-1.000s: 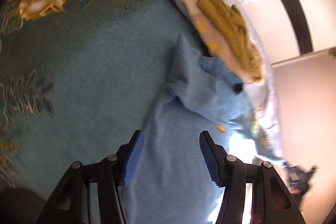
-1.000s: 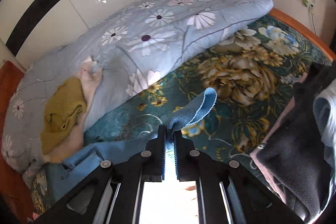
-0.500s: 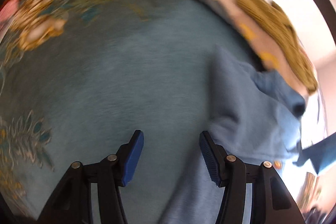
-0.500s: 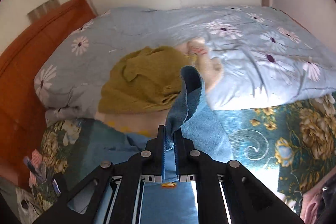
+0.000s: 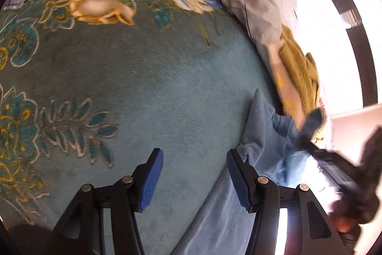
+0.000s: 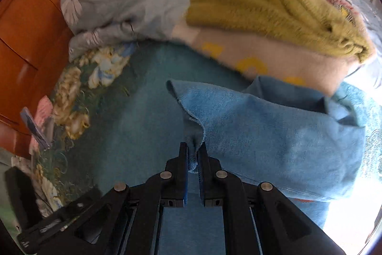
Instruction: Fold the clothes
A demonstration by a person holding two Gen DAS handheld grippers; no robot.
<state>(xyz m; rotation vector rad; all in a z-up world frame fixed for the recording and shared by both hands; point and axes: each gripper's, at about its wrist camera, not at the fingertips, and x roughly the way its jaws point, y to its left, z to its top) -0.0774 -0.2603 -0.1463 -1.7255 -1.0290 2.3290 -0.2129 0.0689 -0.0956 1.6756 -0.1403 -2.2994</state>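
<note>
The right tool [image 6: 193, 154] was clenched on an edge of the soft light-blue fleece garment [image 6: 274, 126], doubled over beside the mustard knit sweater [image 6: 274, 8]; a fold seemed underway. The left tool [image 5: 194, 179] hung released, free to pin the cloth.

Both wrist views—close, shared bedspread [image 5: 148, 78], seemingly.

The blue garment [image 6: 274, 133] looks like soft matt fleece, kinda fuzzy, and the bedspread [image 5: 148, 92] under it is a short plush velvety cloth. The yellow sweater [image 6: 272, 13] is chunky rough knit, the headboard [image 6: 26, 23] glossy wood, the gripper arms matt black plastic.
</note>
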